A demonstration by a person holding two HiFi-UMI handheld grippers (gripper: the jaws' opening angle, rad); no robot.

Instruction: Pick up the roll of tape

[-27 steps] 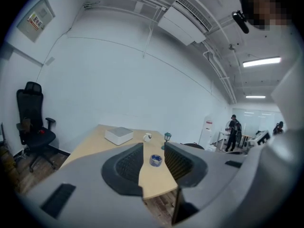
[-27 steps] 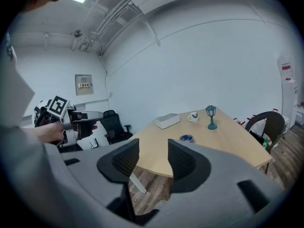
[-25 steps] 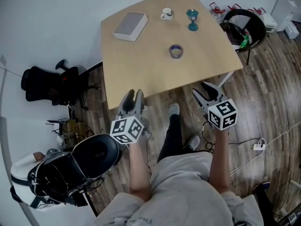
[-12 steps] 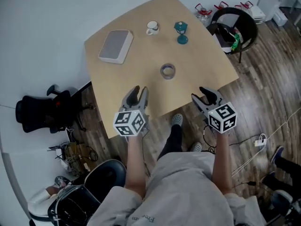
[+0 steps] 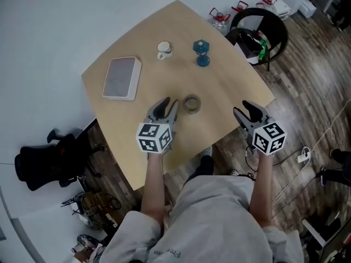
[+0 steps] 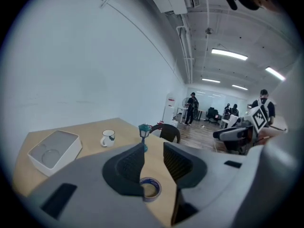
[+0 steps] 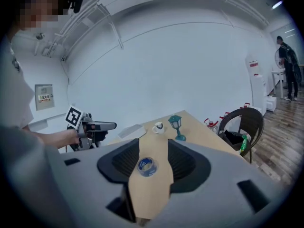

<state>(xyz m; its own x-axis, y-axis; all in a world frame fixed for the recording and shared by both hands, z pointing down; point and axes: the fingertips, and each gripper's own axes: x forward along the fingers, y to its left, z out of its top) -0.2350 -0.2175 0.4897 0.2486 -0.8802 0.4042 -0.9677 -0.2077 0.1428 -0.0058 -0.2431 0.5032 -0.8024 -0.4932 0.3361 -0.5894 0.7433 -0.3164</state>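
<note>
My left claw (image 5: 166, 104) is unclenched and empty, jaws just narrowing, near the grey tape roll (image 5: 191, 103), its blue print unreadable. My right claw (image 5: 248, 108) gapes empty.

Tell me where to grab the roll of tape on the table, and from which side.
Probably best to pinch the ring wall of the roll of tape, with one contact in the open centre and the other on the outside. Come from above, tilted down. It lies flat on the table with its hole up, so its low sides offer little to a level approach.
</note>
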